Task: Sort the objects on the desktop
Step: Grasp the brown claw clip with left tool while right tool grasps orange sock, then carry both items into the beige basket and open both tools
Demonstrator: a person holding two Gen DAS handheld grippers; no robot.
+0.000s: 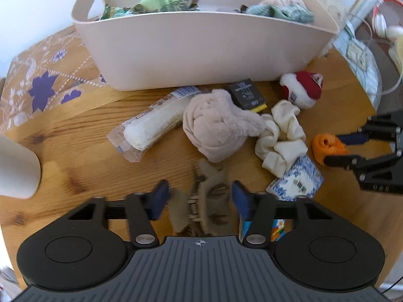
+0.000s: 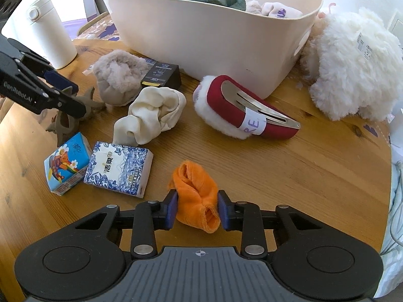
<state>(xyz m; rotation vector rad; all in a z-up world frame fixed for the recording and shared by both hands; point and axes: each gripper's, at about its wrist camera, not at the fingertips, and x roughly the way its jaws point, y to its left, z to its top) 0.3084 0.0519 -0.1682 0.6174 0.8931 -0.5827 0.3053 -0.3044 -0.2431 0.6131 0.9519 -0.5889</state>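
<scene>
Left wrist: left gripper point(image 1: 199, 198) jaws straddle a taupe claw hair clip point(image 1: 205, 201) on the desk point(image 1: 75, 136), pads not pressing it, clutter crowding ahead. Right wrist: right gripper point(image 2: 197, 207) jaws pinch a rolled orange cloth point(image 2: 195, 196); bare desk to its right, up to the edge.

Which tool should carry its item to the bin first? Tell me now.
Right, probably. The right tool has both pads pressed on the orange cloth. The left tool only straddles the hair claw, gaps showing either side.
</scene>
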